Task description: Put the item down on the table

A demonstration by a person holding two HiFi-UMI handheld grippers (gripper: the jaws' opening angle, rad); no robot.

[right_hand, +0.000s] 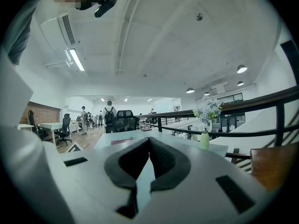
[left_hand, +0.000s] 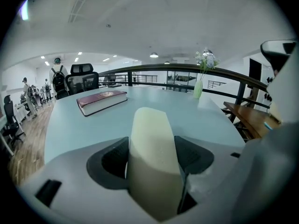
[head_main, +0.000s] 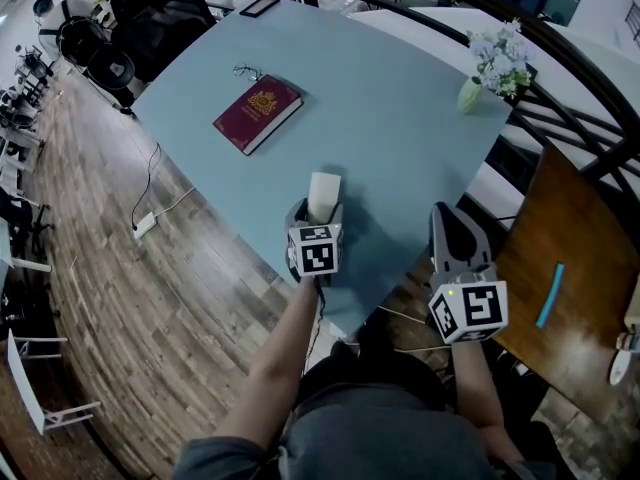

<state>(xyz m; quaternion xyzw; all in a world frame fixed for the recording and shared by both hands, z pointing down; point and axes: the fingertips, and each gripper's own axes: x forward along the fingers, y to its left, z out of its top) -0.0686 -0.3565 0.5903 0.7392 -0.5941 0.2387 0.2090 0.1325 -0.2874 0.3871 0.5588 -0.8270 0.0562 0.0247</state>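
The left gripper [head_main: 320, 211] has its fingers [left_hand: 111, 158] closed on a cream, smooth-faced block [left_hand: 154, 164], possibly foam. The block's long axis runs along the fingers, and its rounded end sticks out toward 12 o'clock. It hangs over the near edge of the pale blue worktop [head_main: 390, 118]; whether it touches is unclear. A maroon book [head_main: 258, 114] lies at 11 o'clock. The right gripper [right_hand: 149, 143], pinched together on nothing, is farther off at 3 o'clock.

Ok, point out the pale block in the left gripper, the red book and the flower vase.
pale block [left_hand: 154, 167]: left gripper view, middle of its broad face.
red book [head_main: 258, 114]: head view, centre of its cover.
flower vase [head_main: 470, 95]: head view, vase body under the blooms.
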